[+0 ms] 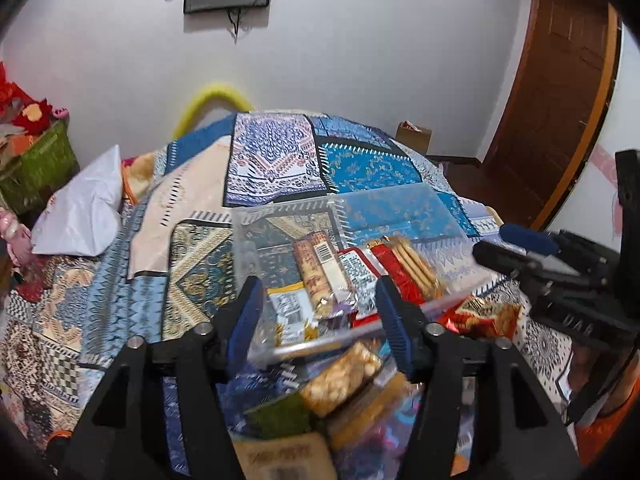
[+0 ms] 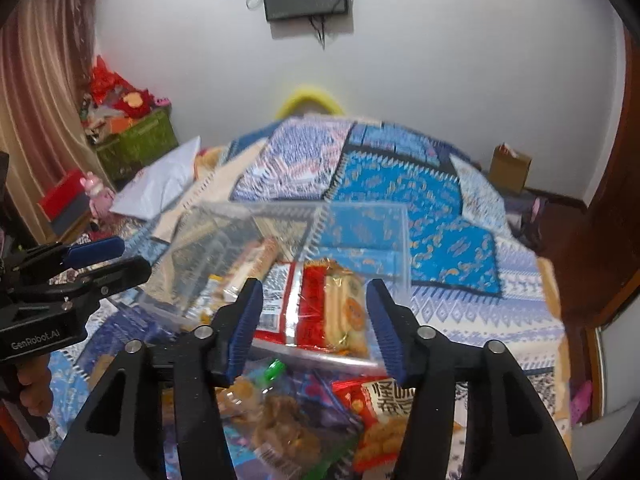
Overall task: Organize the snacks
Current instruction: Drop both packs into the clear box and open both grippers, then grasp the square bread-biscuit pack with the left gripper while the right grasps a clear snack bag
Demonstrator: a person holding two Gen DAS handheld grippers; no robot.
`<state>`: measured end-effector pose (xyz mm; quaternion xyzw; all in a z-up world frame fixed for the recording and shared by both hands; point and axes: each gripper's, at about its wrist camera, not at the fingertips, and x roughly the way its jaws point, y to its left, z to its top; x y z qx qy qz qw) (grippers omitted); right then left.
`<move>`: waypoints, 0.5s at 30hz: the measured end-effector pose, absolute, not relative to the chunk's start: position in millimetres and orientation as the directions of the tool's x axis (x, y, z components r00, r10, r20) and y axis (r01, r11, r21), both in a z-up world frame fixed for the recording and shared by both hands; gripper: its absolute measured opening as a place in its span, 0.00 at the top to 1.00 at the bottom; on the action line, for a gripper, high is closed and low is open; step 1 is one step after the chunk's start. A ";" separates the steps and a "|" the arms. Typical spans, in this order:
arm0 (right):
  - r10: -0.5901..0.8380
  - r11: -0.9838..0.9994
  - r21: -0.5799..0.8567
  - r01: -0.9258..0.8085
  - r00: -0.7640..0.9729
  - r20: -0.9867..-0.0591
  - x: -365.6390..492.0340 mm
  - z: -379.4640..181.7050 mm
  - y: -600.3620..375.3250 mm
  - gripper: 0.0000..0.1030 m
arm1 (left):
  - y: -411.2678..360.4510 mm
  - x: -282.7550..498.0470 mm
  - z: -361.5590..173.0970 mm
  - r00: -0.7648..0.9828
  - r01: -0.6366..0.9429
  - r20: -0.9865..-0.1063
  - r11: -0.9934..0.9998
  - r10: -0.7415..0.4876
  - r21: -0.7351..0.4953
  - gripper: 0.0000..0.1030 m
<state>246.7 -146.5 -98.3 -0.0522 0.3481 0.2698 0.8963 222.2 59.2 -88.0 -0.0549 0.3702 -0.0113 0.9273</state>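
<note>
Loose snack packets (image 2: 280,412) lie just under the right gripper (image 2: 316,324) – jaws apart, empty; clear bin (image 2: 360,216) at twelve o'clock, left gripper (image 1: 320,328) likewise released.

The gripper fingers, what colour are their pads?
Dark blue pads on black fingers. They show best in the right wrist view.

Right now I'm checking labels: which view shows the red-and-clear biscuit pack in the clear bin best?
The right wrist view: the biscuit pack sits centred and close in the clear bin. The left wrist view shows it smaller, off to the right.
</note>
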 end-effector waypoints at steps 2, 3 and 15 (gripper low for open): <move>0.454 0.846 0.090 -0.525 0.623 -0.637 236.2 -92.2 -148.8 0.50 | 63.0 207.0 -83.2 0.733 -0.015 -0.677 0.994 -0.063 -0.109 0.37; 0.455 0.846 0.086 -0.526 0.629 -0.630 231.2 -89.8 -149.5 0.50 | 64.0 201.8 -82.3 0.734 -0.016 -0.676 0.994 -0.059 -0.104 0.37; 0.449 0.838 0.076 -0.540 0.604 -0.658 188.8 -109.9 -158.3 0.48 | 90.0 145.6 -118.7 0.664 -0.092 -0.748 0.989 -0.026 -0.116 0.35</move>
